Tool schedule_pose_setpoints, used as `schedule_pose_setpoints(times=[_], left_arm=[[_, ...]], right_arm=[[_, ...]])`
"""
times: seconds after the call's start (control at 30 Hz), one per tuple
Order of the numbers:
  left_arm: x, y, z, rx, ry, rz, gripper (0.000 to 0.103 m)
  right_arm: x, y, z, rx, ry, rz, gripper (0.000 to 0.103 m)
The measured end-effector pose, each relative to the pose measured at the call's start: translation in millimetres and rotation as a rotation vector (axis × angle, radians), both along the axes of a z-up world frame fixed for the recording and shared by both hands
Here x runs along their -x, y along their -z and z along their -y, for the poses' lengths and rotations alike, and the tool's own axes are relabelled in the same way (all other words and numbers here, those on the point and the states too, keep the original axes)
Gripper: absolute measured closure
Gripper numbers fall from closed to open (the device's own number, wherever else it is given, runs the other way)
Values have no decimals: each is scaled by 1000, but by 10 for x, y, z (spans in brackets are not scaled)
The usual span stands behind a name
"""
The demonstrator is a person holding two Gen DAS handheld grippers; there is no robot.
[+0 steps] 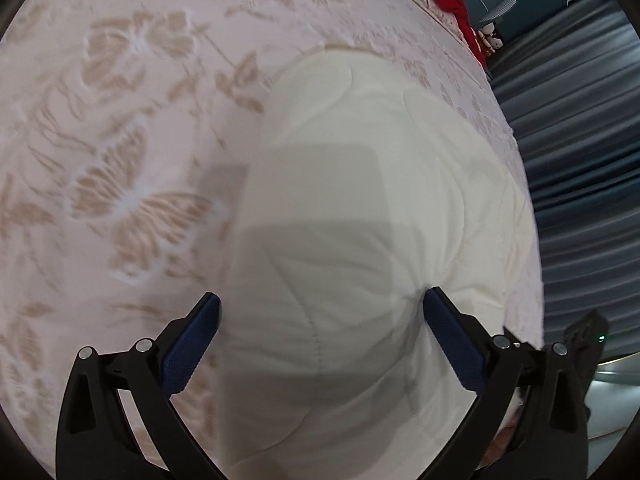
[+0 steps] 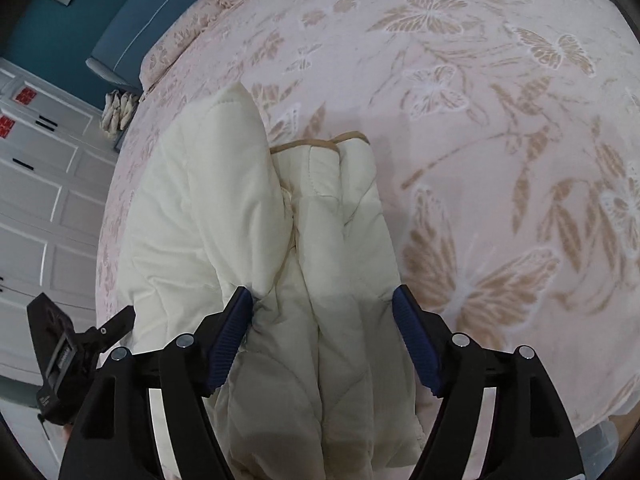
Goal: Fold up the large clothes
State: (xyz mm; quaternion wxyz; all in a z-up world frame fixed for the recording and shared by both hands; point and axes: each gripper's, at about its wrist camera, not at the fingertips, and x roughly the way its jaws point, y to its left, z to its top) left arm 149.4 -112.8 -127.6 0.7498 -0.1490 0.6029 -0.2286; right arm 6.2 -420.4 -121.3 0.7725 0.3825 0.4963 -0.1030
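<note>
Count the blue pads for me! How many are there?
4. The left gripper has two: one pad at the quilt's left edge and one denting it. The right gripper has two, either side of the quilt. None seem hidden.

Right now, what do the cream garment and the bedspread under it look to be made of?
The cream garment looks like padded, quilted fabric with a matte finish: puffy folds, stitched seam lines, tan binding at one edge. The bedspread looks like soft plush or embossed textile, pale pink with raised tan butterfly patterns. Exact fibres cannot be told.
</note>
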Motion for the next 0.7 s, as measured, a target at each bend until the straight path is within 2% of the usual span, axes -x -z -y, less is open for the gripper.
schedule_pose_setpoints(times=[0.27, 0.7], left_arm=[[3, -12, 267, -127, 13, 43, 5], [6, 61, 418, -240, 29, 131, 5]], right_arm=[[-98, 210, -13, -42, -5, -20, 28], [-190, 363, -10, -45, -13, -10, 25]])
